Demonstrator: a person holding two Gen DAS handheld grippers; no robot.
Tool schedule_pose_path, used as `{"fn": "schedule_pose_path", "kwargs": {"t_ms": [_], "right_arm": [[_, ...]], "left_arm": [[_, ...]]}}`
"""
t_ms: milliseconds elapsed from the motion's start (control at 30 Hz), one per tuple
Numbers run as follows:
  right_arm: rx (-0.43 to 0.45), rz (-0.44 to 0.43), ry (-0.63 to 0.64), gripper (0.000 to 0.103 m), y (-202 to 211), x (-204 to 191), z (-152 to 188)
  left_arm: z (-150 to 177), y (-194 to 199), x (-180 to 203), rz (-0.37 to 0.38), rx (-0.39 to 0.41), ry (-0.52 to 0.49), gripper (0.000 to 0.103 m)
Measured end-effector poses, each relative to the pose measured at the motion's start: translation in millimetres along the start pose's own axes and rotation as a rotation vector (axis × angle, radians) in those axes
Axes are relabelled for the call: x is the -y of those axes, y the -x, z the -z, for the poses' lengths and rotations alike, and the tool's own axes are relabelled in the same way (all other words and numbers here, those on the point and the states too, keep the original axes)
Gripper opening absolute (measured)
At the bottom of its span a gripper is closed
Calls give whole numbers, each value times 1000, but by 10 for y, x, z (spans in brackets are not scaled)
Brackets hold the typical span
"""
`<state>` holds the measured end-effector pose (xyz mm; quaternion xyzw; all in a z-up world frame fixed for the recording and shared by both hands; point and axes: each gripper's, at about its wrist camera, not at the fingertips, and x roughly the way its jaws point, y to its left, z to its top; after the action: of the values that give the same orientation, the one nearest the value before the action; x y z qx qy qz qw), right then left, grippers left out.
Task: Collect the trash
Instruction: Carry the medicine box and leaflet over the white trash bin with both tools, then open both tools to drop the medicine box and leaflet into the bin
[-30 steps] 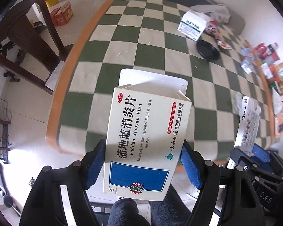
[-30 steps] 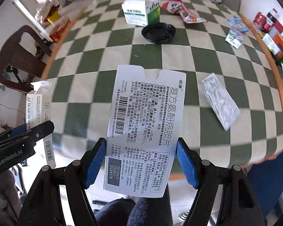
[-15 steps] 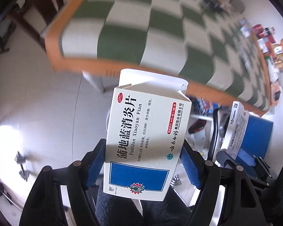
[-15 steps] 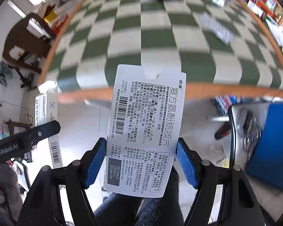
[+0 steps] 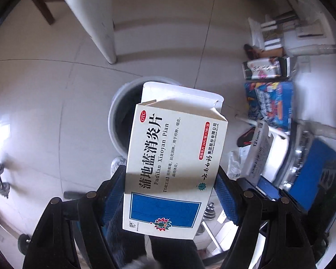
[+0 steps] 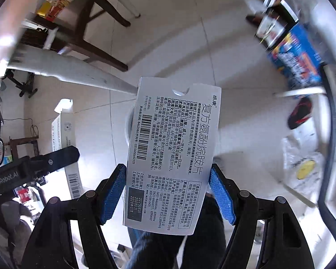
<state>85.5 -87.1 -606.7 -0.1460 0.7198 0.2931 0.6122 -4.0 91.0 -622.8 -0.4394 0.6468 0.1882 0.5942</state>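
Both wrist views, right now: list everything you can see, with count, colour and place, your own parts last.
Open-ended cream medicine carton with blue panel: 1, clamped between the left gripper's pads, over the bin.
Flat pale grey medicine carton with barcode: 1, clamped between the right gripper's pads.
Round grey waste bin with dark inside: 1, on the floor, partly behind the cream carton.
Dark wooden chair: 1, upper left of the right view.
Blue printed package: 1, right side of the floor.
Black and red shoe: 1, right side of the floor.
Small dumbbell: 1, dark, far left.
Left gripper: black, blue pads.
Right gripper: black, blue pads.
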Motion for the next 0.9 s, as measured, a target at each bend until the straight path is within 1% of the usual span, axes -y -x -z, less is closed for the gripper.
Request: {"fn": "schedule_pose_path", "kwargs": {"t_ms": [67, 100, 167, 200, 233, 267, 300, 333, 367, 400, 500, 533, 567, 633, 767, 900], "right_arm": [[-23, -18, 4, 76, -453, 115, -110], [-37, -22, 7, 76, -645, 149, -144], [-67, -57, 7, 76, -1005, 212, -199], [-77, -66, 0, 77, -1184, 252, -236], [-95, -82, -3, 77, -1380, 287, -261], [-118, -94, -3, 80, -1556, 311, -271], [-134, -92, -4, 93, -1679, 335, -280], [-137, -86, -6, 103, -1773, 357, -285], [-134, -93, -3, 103, -1879, 378, -287], [-134, -87, 1, 103, -1931, 391, -283], [-115, -29, 14, 103, -2016, 404, -260], [-108, -8, 18, 103, -2024, 390, -248], [-101, 33, 32, 103, -2019, 363, -231], [-93, 81, 52, 103, -1980, 307, -208], [-84, 183, 77, 103, -1904, 229, -165], [-62, 219, 64, 103, -1726, 222, -125]], "left_arm": [[-128, -356, -80, 7, -26, 4, 74], [-197, -538, -128, -1, -32, 8, 75], [-236, -724, -260, -31, -30, 5, 79], [-275, -825, -315, -54, -20, 7, 84], [-280, -866, -352, -75, -11, 5, 85], [-292, -909, -392, -101, 3, 3, 85], [-307, -940, -425, -115, 19, 5, 90], [-315, -960, -451, -121, 32, 6, 103], [-314, -970, -473, -125, 38, 1, 103], [-302, -972, -497, -139, 41, -10, 103], [-225, -941, -543, -211, 51, -50, 103], [-181, -891, -629, -226, 53, -60, 103], [-149, -860, -645, -240, 55, -68, 103], [-87, -820, -639, -270, 57, -83, 103], [8, -725, -603, -296, 66, -98, 103], [99, -544, -544, -295, 72, -98, 103]]}}
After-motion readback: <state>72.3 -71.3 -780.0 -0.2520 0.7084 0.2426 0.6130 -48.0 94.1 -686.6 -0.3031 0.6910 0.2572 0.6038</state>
